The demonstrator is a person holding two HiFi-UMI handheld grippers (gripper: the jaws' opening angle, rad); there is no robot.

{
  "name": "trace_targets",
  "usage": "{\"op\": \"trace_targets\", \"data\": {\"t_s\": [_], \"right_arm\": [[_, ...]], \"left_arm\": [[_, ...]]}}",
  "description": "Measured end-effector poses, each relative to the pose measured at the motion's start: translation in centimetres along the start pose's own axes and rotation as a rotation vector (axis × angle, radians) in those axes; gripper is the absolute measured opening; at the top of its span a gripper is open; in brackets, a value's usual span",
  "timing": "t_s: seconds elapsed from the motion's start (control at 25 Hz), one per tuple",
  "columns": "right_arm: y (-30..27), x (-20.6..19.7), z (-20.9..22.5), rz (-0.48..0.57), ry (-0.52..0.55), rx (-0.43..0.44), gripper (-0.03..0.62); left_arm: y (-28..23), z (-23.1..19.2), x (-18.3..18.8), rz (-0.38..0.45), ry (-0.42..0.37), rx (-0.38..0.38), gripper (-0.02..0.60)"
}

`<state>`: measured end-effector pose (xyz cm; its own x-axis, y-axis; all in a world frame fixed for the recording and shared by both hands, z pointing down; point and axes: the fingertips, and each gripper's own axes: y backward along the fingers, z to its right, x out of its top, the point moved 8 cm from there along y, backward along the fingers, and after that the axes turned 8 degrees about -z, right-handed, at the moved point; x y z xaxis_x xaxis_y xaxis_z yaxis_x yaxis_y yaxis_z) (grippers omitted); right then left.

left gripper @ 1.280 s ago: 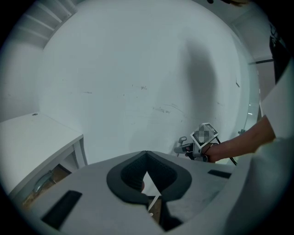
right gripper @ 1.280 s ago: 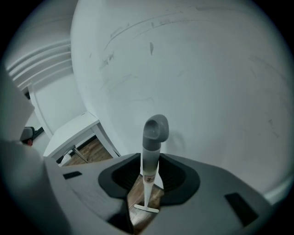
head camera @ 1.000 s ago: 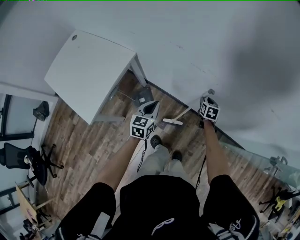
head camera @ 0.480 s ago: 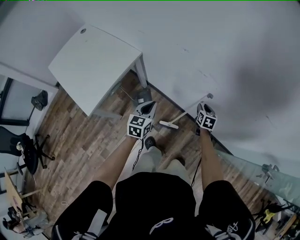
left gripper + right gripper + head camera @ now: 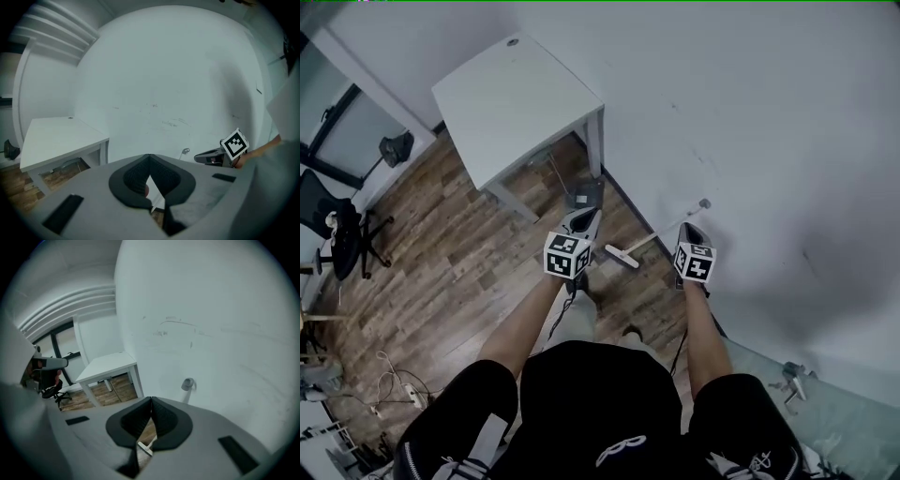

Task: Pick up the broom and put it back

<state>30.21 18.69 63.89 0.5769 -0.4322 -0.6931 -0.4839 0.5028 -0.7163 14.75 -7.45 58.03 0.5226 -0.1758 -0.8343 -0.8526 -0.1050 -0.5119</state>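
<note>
The broom (image 5: 622, 255) stands with its white head on the wood floor. Its thin handle leans up against the white wall, ending in a grey cap (image 5: 704, 202) (image 5: 188, 384) (image 5: 186, 151). My left gripper (image 5: 584, 217) (image 5: 149, 157) is just left of the broom head, its jaws meeting at the tips. My right gripper (image 5: 690, 228) (image 5: 151, 400) (image 5: 220, 157) hovers close beside the upper handle. Its jaws have just been closing and now meet with nothing between them. The broom head (image 5: 145, 449) shows through the gap below them.
A white table (image 5: 516, 103) stands against the wall at the upper left, with a grey object (image 5: 586, 195) on the floor by its leg. An office chair (image 5: 337, 234) is far left, cables (image 5: 394, 375) lie lower left, and a glass panel (image 5: 825, 412) is lower right.
The head view has swung, so the table now lies higher and more central. Both grippers have shifted with the hands. The broom still leans on the wall.
</note>
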Motion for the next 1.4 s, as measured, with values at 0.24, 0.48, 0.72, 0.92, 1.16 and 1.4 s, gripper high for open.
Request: {"op": "trace_targets", "data": {"t_s": [0.24,0.48,0.72,0.92,1.16,1.4], "right_arm": [[3.6,0.6,-0.4,0.068,0.106,0.117,0.025],[7.2,1.0,-0.8,0.143,0.150,0.210,0.025],[11.3,0.5,-1.4,0.184,0.204,0.256,0.025],[13.8,-0.3,-0.9,0.202,0.222,0.290,0.025],[15.7,-1.9,-0.4,0.210,0.241,0.318,0.025],[17.4,-2.9,-0.3,0.222,0.248,0.333,0.025]], "left_arm": [[3.5,4.5,-1.8,0.039,0.064,0.082,0.008],[6.3,8.3,-2.7,0.082,0.050,0.154,0.008],[8.7,11.8,-3.4,0.105,0.049,0.185,0.008],[10.0,14.4,-4.0,0.116,0.054,0.206,0.008],[11.3,16.7,-5.3,0.130,0.055,0.229,0.008],[12.8,18.3,-6.0,0.143,0.060,0.241,0.008]]}}
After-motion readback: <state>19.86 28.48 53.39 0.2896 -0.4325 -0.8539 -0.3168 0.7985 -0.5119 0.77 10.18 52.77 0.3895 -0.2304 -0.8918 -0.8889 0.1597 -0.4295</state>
